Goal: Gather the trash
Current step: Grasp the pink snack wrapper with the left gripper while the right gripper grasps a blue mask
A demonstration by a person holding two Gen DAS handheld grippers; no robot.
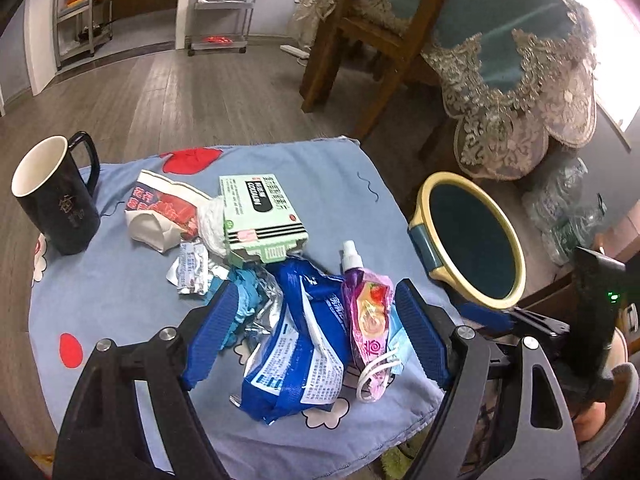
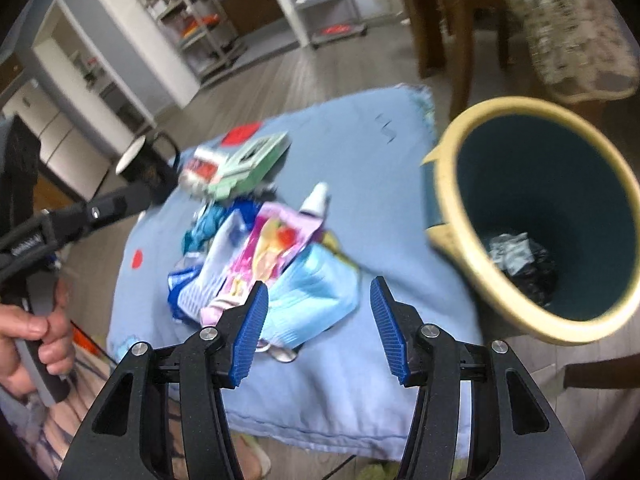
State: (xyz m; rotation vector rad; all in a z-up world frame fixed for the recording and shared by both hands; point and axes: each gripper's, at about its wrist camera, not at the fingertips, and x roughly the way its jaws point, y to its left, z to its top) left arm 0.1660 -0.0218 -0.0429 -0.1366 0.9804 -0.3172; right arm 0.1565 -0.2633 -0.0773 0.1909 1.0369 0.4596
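Observation:
A pile of trash lies on the blue cloth [image 1: 344, 184]: a blue wrapper [image 1: 296, 356], a pink drink pouch [image 1: 370, 316], a light blue face mask [image 2: 312, 296], a green box [image 1: 260, 212], a red and white bag [image 1: 160, 208] and silver foil [image 1: 192, 268]. My left gripper [image 1: 316, 320] is open, low over the pile, with the blue wrapper and the pouch between its fingers and untouched. My right gripper [image 2: 320, 320] is open just above the face mask, holding nothing. The yellow-rimmed bin [image 2: 460, 240] stands tilted at the right with crumpled trash [image 2: 516, 256] inside.
A black mug [image 1: 56, 196] stands at the cloth's left edge. A wooden chair [image 1: 360, 40] and a lace-covered table [image 1: 520, 80] stand behind the bin. A person's hand [image 2: 32, 340] grips the left tool's handle. Shelving carts stand across the wood floor.

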